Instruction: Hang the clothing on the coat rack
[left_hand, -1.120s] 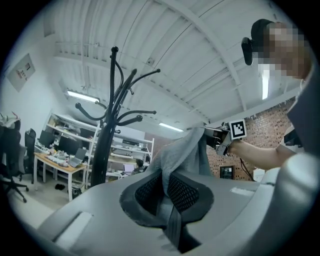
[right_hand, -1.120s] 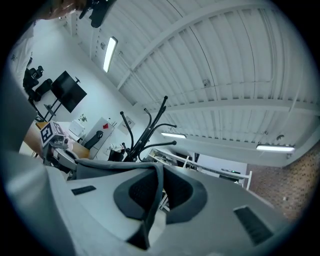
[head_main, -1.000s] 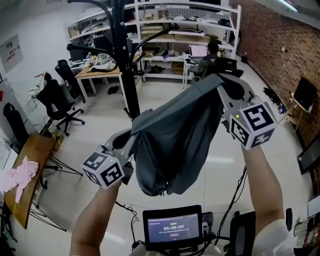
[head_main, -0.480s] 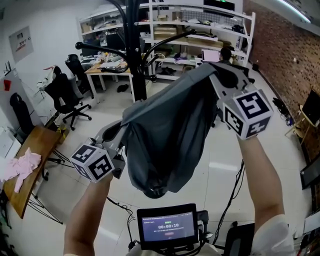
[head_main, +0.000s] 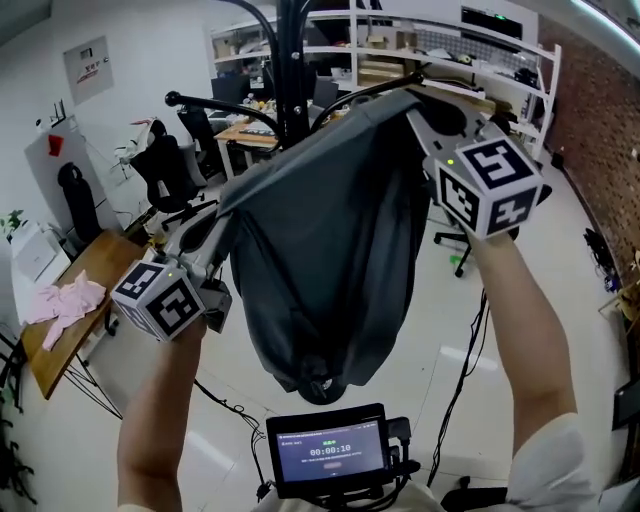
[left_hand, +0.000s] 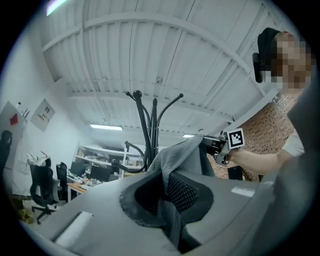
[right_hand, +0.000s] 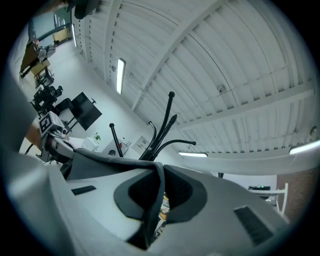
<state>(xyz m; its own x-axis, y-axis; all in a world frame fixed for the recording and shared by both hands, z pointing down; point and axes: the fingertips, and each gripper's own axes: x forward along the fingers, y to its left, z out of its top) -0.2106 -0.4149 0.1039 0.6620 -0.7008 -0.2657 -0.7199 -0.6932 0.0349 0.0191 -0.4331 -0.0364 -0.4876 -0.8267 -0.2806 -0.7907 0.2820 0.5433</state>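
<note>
A dark grey garment (head_main: 320, 250) hangs stretched between my two grippers in the head view. My left gripper (head_main: 222, 205) is shut on its left edge, lower down; in the left gripper view the cloth (left_hand: 172, 160) runs pinched between the jaws. My right gripper (head_main: 412, 108) is shut on the garment's right edge, higher up, and the fabric (right_hand: 152, 200) shows clamped in the right gripper view. The black coat rack (head_main: 292, 60) stands just behind the raised garment, with curved hooks (head_main: 215, 100) reaching out to the left. Its top prongs (left_hand: 150, 107) show above the cloth in the left gripper view.
A small screen (head_main: 328, 455) sits below the garment near my body. A wooden table (head_main: 70, 310) with pink cloth (head_main: 62, 300) stands at the left. Black office chairs (head_main: 175, 175), desks and shelving (head_main: 440, 50) fill the back. A brick wall (head_main: 600, 130) runs along the right.
Both grippers have lifted the garment higher and carried it toward the coat rack, which now stands closer behind the cloth. The grips are unchanged.
</note>
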